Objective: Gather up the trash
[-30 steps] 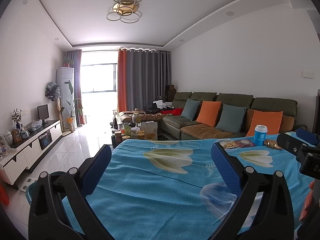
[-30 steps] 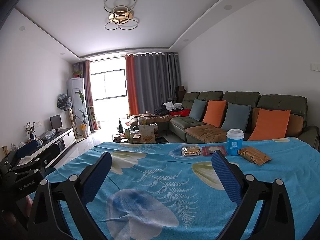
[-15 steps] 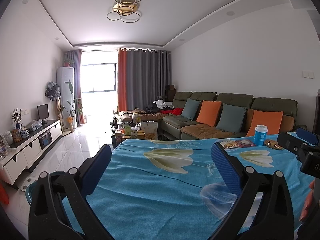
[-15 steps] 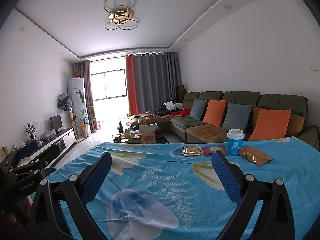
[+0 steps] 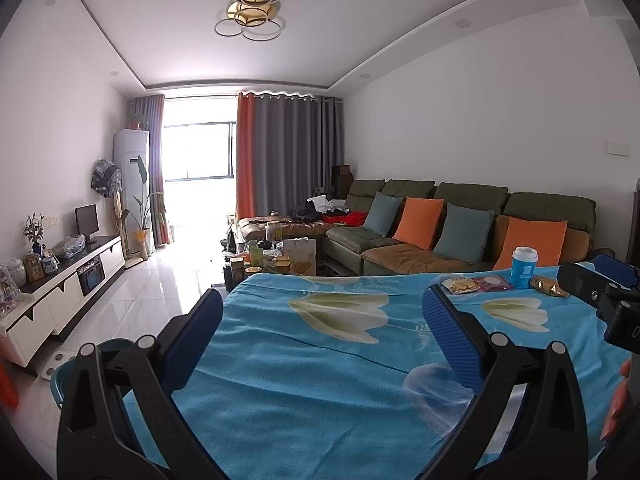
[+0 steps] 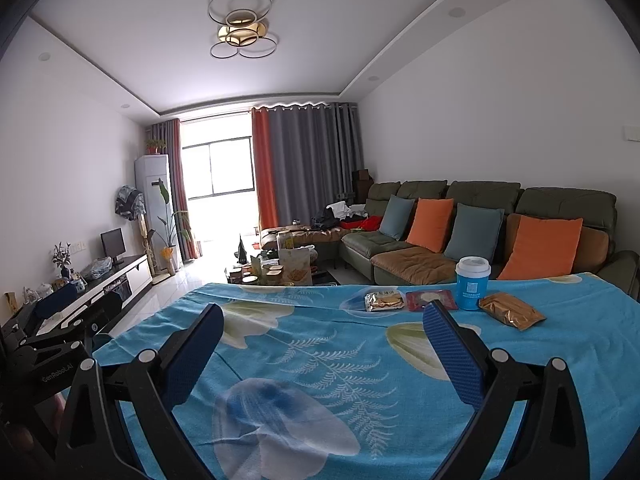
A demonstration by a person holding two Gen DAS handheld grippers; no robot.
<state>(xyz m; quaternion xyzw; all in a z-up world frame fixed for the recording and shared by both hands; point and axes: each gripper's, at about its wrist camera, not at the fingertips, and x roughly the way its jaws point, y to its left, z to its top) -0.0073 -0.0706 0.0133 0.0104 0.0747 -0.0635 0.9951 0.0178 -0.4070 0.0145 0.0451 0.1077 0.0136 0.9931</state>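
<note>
Both grippers, left (image 5: pixel 322 312) and right (image 6: pixel 323 326), jaws spread wide, empty; cup (image 6: pixel 473 283) and wrappers (image 6: pixel 511 311) way across the tabletop (image 6: pixel 320 360)

1. The tablecloth (image 6: pixel 580 320) was bright turquoise, printed with pale cream flowers, a white fern frond and a bluish-white jellyfish shape.
2. The cup (image 6: pixel 473 283) was blue with a white lid and a pale square label.
3. Three wrappers lay in a row: a crinkled gold packet (image 6: pixel 511 311), a red packet (image 6: pixel 431 299) and a clear-and-white cracker packet (image 6: pixel 384 301).
4. Both grippers had black frames; the right gripper (image 6: pixel 323 350) and the left gripper (image 5: pixel 322 340) wore ribbed dark-blue pads.
5. The sofa (image 6: pixel 480 192) was olive green with tan seats, carrying alternating orange and grey-blue cushions.
6. The curtains (image 6: pixel 308 168) were grey with an orange panel.
</note>
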